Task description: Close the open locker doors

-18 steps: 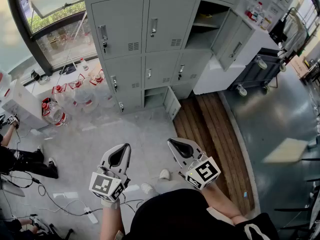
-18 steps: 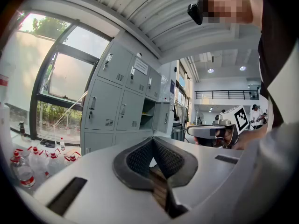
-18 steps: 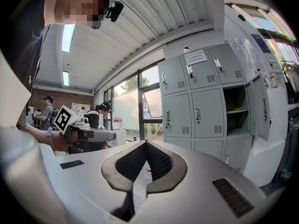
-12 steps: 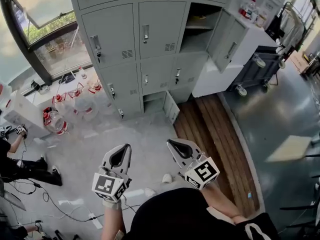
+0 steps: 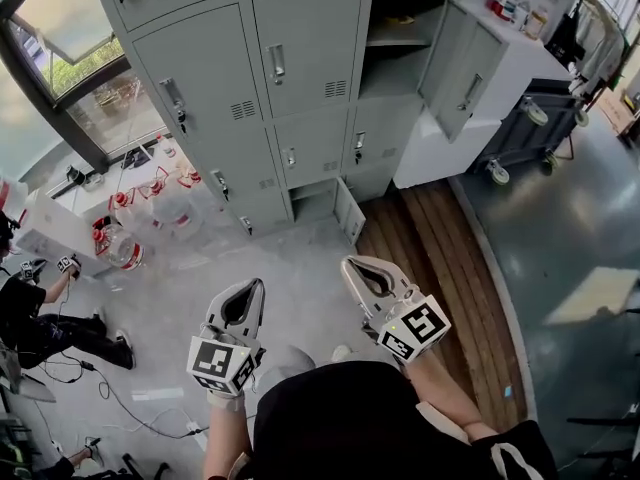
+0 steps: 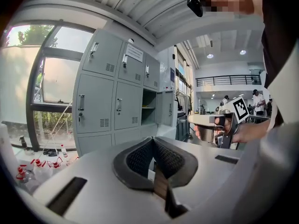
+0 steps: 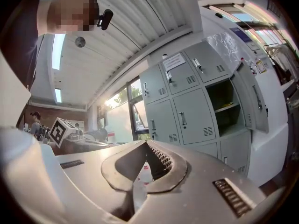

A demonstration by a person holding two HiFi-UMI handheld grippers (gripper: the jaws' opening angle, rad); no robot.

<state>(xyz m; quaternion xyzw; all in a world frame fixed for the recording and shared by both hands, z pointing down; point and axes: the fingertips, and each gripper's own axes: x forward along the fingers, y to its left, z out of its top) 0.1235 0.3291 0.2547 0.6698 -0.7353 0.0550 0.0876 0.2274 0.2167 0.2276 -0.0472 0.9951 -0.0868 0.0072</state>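
The grey lockers (image 5: 300, 58) stand ahead of me. One upper compartment (image 5: 395, 33) is open, its door (image 5: 455, 63) swung out to the right. A small bottom compartment (image 5: 312, 203) is open too, with its door (image 5: 349, 210) ajar. My left gripper (image 5: 258, 284) and right gripper (image 5: 347, 262) hang side by side well short of the lockers, both shut and empty. The left gripper (image 6: 152, 138) view shows the open compartment (image 6: 148, 107) far ahead. In the right gripper (image 7: 145, 143) view the open door (image 7: 254, 101) hangs at the right.
Water jugs with red caps (image 5: 125, 238) stand left of the lockers. A person (image 5: 35, 318) crouches on the floor at far left among cables. A white cabinet (image 5: 440, 153) and a wheeled cart (image 5: 520, 118) stand right of the lockers. Wooden planks (image 5: 420, 258) lie at the right.
The lockers have shifted left and down in the head view and look nearer. Both grippers sit a little lower in the picture, still shut and side by side.
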